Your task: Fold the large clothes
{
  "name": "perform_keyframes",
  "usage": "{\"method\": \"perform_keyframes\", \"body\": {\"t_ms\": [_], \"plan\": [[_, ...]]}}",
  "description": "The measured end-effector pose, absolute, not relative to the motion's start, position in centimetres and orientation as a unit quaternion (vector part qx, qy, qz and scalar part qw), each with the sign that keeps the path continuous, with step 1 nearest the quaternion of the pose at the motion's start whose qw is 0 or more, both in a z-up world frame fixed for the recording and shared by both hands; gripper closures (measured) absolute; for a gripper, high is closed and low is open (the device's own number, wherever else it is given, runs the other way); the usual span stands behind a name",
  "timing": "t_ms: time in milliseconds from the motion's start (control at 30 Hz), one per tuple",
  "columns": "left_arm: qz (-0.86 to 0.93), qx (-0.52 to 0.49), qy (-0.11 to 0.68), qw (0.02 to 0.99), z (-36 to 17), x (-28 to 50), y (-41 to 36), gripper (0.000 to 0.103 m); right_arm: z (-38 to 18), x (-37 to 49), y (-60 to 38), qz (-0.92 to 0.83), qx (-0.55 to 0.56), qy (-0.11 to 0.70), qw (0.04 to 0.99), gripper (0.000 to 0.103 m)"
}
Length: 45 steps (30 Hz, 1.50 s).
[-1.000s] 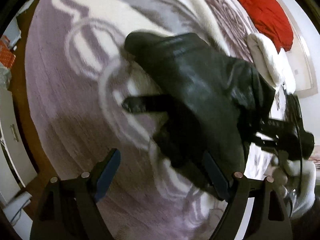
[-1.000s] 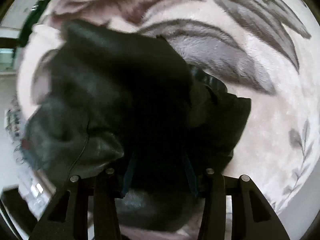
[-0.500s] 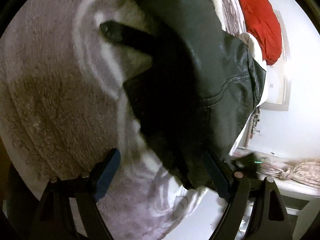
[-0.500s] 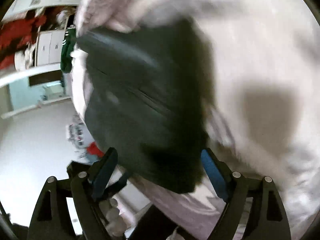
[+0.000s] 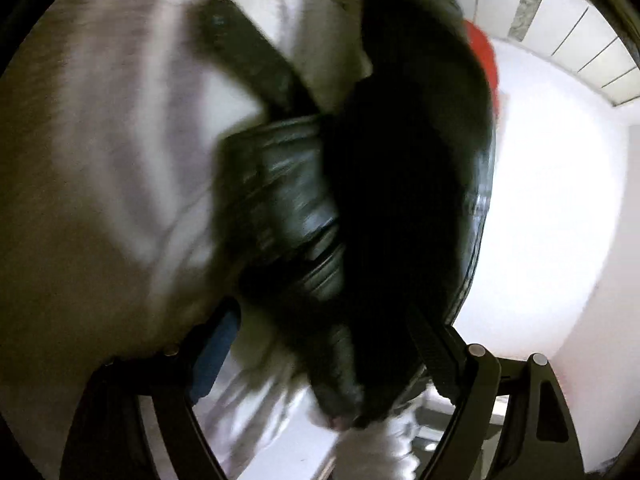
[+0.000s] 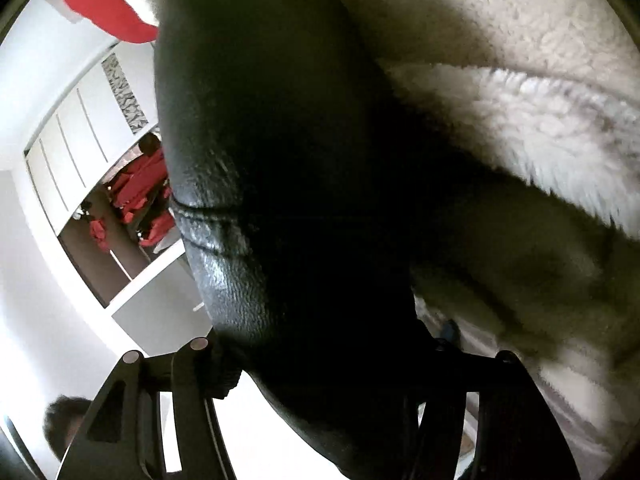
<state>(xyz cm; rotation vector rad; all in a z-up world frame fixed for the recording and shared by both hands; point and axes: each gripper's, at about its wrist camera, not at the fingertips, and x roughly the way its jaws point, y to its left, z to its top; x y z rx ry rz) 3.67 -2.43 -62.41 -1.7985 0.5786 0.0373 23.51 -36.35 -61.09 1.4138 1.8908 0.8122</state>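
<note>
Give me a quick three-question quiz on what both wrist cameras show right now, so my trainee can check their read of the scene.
1. True or false: the left gripper is shut tight with nothing between its fingers.
2. The black leather jacket rests against: A) a wooden table, B) a fluffy pale blanket, C) a tiled floor.
3. What colour is the fabric at the upper left of the right wrist view?

Key: 1 false, it is open with the jacket between its fingers. 2 B. 3 red.
</note>
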Motion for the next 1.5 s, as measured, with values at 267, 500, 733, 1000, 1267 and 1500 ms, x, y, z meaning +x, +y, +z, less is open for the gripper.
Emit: {"method": "perform_keyframes", "body": {"t_ms": [267,500,733,1000,1267,1500], "plan": [[-0.011,-0.784,0.176,0.595,-60.5,5.3,-0.4,0.01,-62.4,22.7,-36.7,0.294,0.52,0.741,0.307,0.04],[0.077,-0.777,0.228,0.582,-61.6,6.0,2.1,0.01,-61.4,23.0,-35.3,0.315,0.391,0.775,0.383,0.031],[0.121,-0.688,0.256,0.668,-56.6,7.8,2.4,0.053,-59.6,24.3,-34.2,0.324,0.42,0.72,0.447,0.02],[0.131,-0.645,0.271,0.702,-51.9,10.4,2.4,0.068,-56.7,24.1,-32.1,0.326,0.438,0.69,0.476,0.054],[0.089,-0.628,0.233,0.737,-44.4,16.6,3.6,0.069,-47.6,29.5,-30.9,0.374,0.417,0.66,0.501,0.06],[0.023,-0.633,0.171,0.754,-40.1,31.4,6.5,0.069,-37.5,45.3,-34.0,0.4,0.394,0.612,0.558,0.06]]}}
